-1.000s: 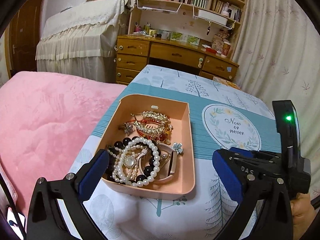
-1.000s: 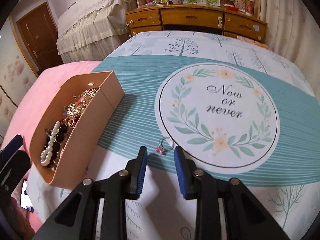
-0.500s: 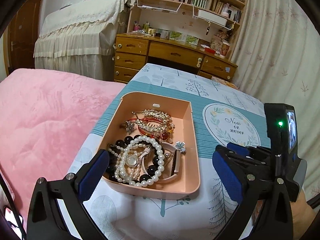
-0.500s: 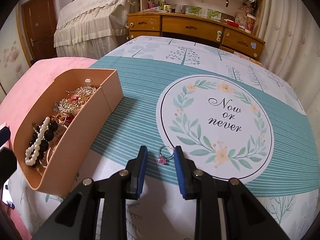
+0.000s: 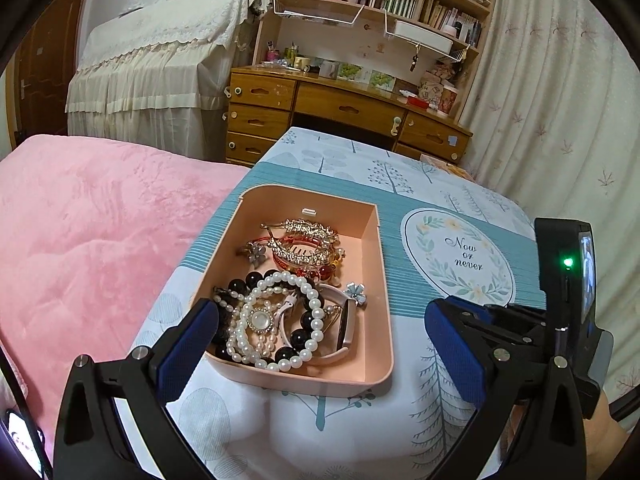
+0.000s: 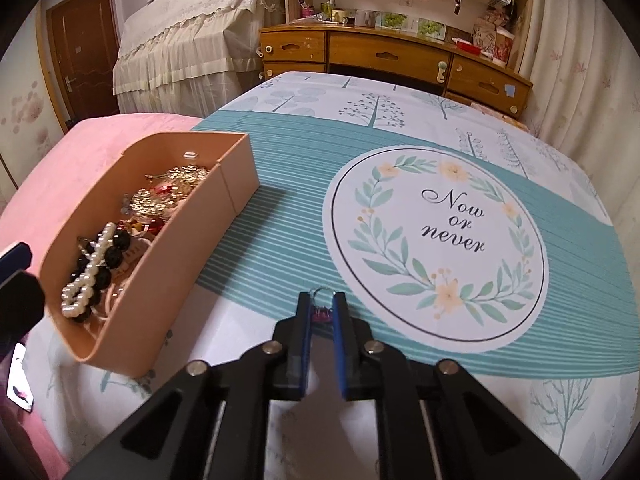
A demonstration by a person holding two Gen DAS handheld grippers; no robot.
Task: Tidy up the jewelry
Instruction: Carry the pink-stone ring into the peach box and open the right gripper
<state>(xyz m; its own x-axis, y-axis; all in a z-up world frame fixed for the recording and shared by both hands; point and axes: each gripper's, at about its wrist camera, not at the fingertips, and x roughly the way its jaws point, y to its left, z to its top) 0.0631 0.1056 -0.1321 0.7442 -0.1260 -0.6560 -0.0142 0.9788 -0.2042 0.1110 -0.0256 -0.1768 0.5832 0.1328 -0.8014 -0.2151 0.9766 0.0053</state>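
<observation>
A peach tray (image 5: pixel 380 376) sits on the patterned cloth and holds pearl bracelets (image 5: pixel 280 320), black beads, a pink watch and gold hair clips (image 5: pixel 304 240). The tray also shows in the right wrist view (image 6: pixel 188 232) at the left. My left gripper (image 5: pixel 320 352) is open, its blue pads on either side of the tray's near end. My right gripper (image 6: pixel 322 310) has closed on a small silver ring with a pink stone (image 6: pixel 321 300), which sits between the fingertips at cloth level.
A pink blanket (image 5: pixel 88 232) covers the bed to the left of the cloth. A round "Now or never" print (image 6: pixel 440 240) lies right of the tray. A wooden desk (image 5: pixel 340 108) with drawers and shelves stands beyond. Curtains hang at the right.
My right gripper moved forward over the ring and its fingers narrowed onto it. The left gripper stayed open by the tray, shifting slightly.
</observation>
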